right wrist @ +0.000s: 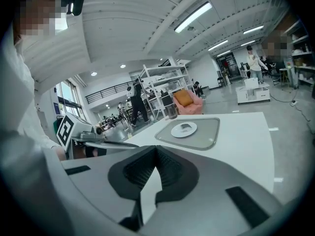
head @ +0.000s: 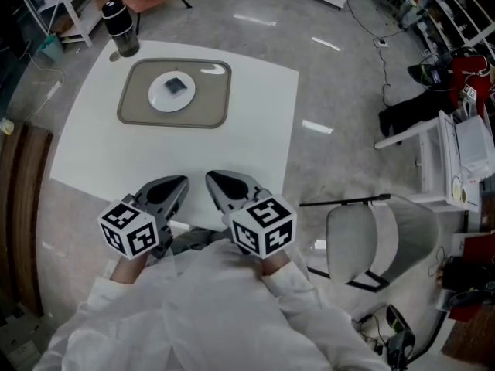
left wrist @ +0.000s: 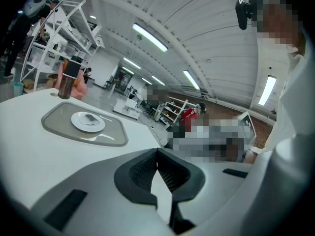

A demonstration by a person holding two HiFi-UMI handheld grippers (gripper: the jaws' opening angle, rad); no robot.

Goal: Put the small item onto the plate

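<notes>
A small dark item (head: 175, 85) lies on the white plate (head: 158, 99), which rests on a grey mat (head: 209, 107) at the far left of the white table (head: 255, 130). Both grippers hover at the table's near edge, well short of the plate. My left gripper (head: 184, 182) is shut with nothing in it, and beside it my right gripper (head: 209, 177) is shut and empty too. In the left gripper view the closed tips (left wrist: 157, 151) point past the plate (left wrist: 78, 124) and item (left wrist: 90, 117). Past the right gripper (right wrist: 156, 149), the plate (right wrist: 178, 132) with the item (right wrist: 185, 127) lies ahead.
A dark bottle (head: 120, 29) stands at the table's far left corner, just beyond the mat. A grey chair (head: 371, 238) sits off the table's right side. Shelving and cluttered desks ring the room.
</notes>
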